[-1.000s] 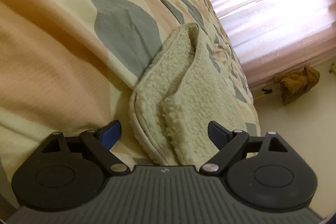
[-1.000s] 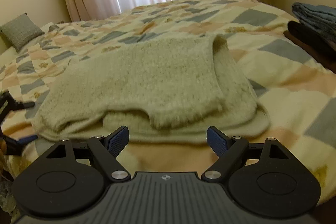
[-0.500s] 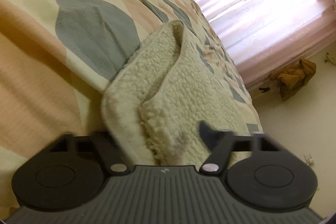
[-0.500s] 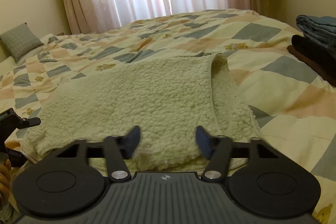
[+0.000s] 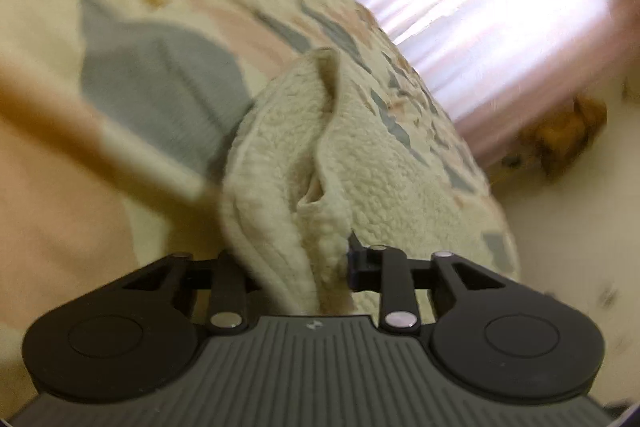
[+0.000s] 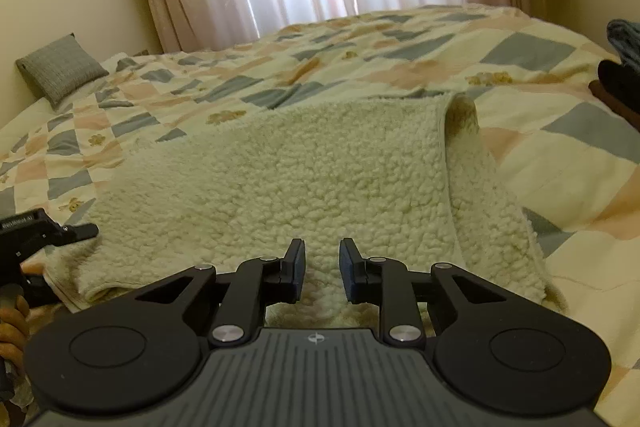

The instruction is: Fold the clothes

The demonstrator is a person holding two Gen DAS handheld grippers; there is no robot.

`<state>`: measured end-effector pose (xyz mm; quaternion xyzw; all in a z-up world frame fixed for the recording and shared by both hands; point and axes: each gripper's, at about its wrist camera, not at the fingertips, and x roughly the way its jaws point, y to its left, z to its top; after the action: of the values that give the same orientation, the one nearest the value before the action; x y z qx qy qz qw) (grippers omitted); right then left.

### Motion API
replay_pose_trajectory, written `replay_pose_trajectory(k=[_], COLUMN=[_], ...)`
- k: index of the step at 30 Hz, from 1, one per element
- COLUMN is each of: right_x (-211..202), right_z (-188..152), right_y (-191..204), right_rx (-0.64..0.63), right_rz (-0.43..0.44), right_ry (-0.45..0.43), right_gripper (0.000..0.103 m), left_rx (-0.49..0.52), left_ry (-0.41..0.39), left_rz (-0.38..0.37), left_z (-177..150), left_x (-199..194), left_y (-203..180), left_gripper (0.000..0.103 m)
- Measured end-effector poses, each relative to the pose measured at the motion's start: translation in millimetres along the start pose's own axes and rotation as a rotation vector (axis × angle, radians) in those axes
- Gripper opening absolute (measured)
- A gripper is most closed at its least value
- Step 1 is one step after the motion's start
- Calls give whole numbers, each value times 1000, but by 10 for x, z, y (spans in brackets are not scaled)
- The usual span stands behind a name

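Quilted bed (image 6: pixel 520 75): fleece garment (image 6: pixel 304 167) edge pinched between both grippers' fingers (image 6: pixel 295 267).

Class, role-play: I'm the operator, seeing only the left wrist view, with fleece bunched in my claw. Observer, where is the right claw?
Observer: The right claw pinches the fleece at its near edge, jaws almost together.
Operator: Is the garment spread flat?
Observer: Mostly flat on the quilt, with its right side folded over.
Operator: Anything else nearby?
Observer: A pile of dark folded clothes at the right edge of the view.
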<state>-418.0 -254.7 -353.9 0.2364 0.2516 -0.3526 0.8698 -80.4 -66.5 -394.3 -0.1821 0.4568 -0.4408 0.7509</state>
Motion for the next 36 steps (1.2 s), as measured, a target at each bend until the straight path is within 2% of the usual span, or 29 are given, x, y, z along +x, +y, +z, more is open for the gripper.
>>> replay_pose_trajectory(k=[1,5,8,10,14,17,19,24,27,29,31,36], right_x=[13,23,79,139,400,668,905,1401,1564,1486,1304,784], right_z=[-13,25,182,304,564,785,961,1239,1165,1002,799,355], right_y=[-5,-2,36,69,203,350,469,684,748,742,716,602], right_rx=[-1,-14,-43,-69,-140,-175,-184,-151,-157,-158,-146,-73], right_rz=[-2,2,16,31,73,107,122,154,121,107,107,116], right_ry=[7,2,-16,-24,6,26,35,61,144,168,173,195], right_gripper=[25,25,25,25,16,16,12,11,11,11,11,11], left_rx=[33,40,71,126,216,196,179,153,156,158,160,165], left_ry=[-2,8,4,-9,-9,3,9,11,9,7,6,2], left_rz=[8,25,36,35,34,33,37,27,25,24,23,21], left_z=[-9,-43,-49,-36,-23,-61,-98,-125,-121,-119,-116,-110], left_x=[-5,-12,-49,-107,-131,-124,-133,-135,-125,-118,-112,-95], left_y=[-33,-23,-61,-122,-218,-161,-117,-83,-105,-119,-134,-171], left_gripper=[25,32,32,28,28,31,35,41,44,43,36,26])
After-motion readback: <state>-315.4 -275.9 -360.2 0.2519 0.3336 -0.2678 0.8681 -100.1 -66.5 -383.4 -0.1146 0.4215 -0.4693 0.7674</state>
